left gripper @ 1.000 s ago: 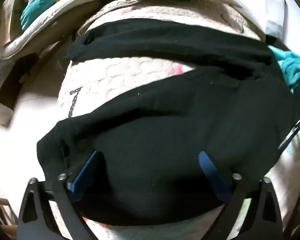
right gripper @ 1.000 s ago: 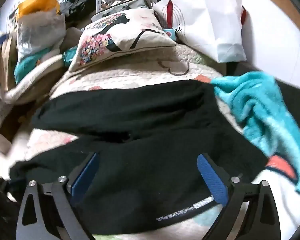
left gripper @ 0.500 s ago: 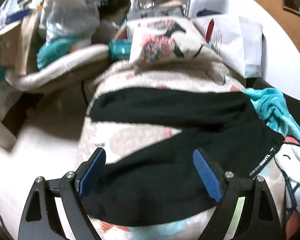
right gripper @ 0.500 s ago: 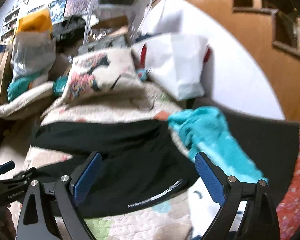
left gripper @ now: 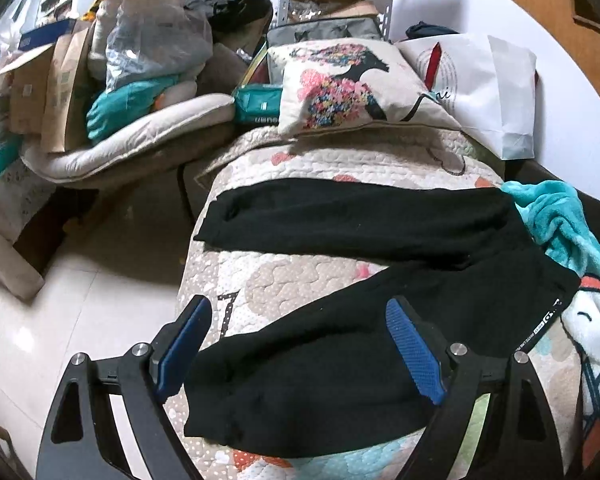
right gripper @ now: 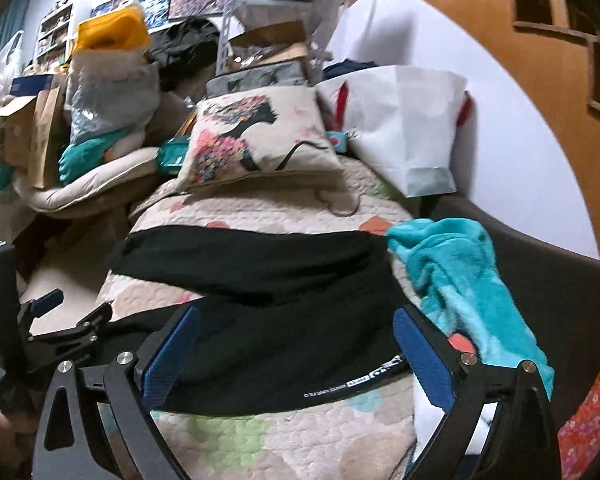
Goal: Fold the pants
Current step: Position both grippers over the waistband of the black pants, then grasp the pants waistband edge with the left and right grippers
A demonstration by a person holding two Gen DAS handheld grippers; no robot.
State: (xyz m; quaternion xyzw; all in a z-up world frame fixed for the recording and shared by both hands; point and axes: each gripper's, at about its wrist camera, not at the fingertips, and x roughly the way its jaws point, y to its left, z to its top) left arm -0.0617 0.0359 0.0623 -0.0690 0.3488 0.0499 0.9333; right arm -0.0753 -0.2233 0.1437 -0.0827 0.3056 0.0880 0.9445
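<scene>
Black pants (left gripper: 340, 320) lie spread on a quilted bed cover (left gripper: 300, 280), legs pointing left in a V, waistband with white lettering at the right. They also show in the right wrist view (right gripper: 268, 320). My left gripper (left gripper: 300, 344) is open and empty, raised above the near leg. My right gripper (right gripper: 300, 352) is open and empty, raised above the waist end. The left gripper also shows at the left edge of the right wrist view (right gripper: 68, 312).
A teal blanket (right gripper: 460, 280) lies against the pants' right side. A floral pillow (left gripper: 340, 88) and a white bag (left gripper: 488, 88) sit behind the pants. Piled bedding and boxes (left gripper: 100, 100) stand left. Pale floor (left gripper: 60, 300) drops off left of the bed.
Both grippers have lifted up and back from the pants, staying open. The pants lie still on the quilt.
</scene>
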